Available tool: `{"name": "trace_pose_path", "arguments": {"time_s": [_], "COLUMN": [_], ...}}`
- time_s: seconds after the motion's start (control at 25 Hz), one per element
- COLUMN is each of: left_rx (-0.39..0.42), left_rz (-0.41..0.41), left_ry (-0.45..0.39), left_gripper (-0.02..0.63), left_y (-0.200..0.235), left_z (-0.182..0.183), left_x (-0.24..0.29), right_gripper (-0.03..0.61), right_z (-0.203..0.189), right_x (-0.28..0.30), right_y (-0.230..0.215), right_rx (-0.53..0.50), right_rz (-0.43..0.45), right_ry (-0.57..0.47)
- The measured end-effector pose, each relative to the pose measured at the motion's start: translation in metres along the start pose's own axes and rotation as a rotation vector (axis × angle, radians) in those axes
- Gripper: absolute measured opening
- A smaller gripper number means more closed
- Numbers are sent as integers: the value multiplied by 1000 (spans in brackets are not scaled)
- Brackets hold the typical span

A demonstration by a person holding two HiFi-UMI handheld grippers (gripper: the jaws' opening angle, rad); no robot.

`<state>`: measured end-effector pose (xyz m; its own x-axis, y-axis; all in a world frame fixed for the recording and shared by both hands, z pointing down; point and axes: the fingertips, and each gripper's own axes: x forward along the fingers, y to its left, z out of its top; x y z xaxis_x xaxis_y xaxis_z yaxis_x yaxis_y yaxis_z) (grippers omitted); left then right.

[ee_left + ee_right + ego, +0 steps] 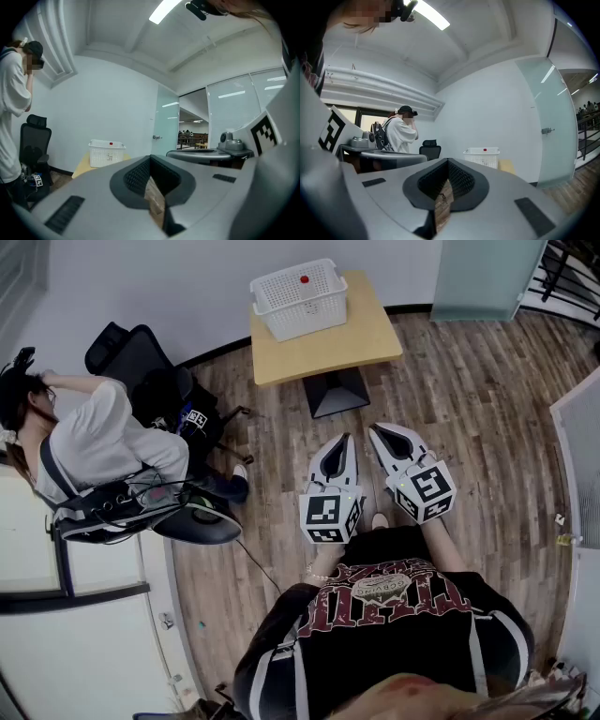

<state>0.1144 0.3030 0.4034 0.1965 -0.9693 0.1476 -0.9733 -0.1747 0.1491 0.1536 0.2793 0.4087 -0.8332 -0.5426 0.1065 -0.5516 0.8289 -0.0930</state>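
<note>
Table (pixel 370 338) ahead bears basket (pixel 300 298), seemingly beyond closed fingers (pixel 334 465).

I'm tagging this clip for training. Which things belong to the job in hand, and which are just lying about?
In hand: left gripper and right gripper, both with jaws shut and empty; white basket on the wooden table ahead.
Lying about: black office chair; person in a white shirt; frosted glass door.
</note>
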Motion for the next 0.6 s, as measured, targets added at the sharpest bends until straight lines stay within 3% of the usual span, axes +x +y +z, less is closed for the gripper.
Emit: {"name": "trace_pose_path", "arguments": {"time_s": [0.6], "left_rx": [2], "left_rz": [11], "left_ry": [-10], "left_gripper": [32], "left_y": [-23], "left_z": [-1], "left_x": [16], "right_gripper": [17], "right_z": [1], "right_x": [-16], "right_y": [-23], "right_rx": [-11], "right_rz": [14], "right_ry": [-11]}}
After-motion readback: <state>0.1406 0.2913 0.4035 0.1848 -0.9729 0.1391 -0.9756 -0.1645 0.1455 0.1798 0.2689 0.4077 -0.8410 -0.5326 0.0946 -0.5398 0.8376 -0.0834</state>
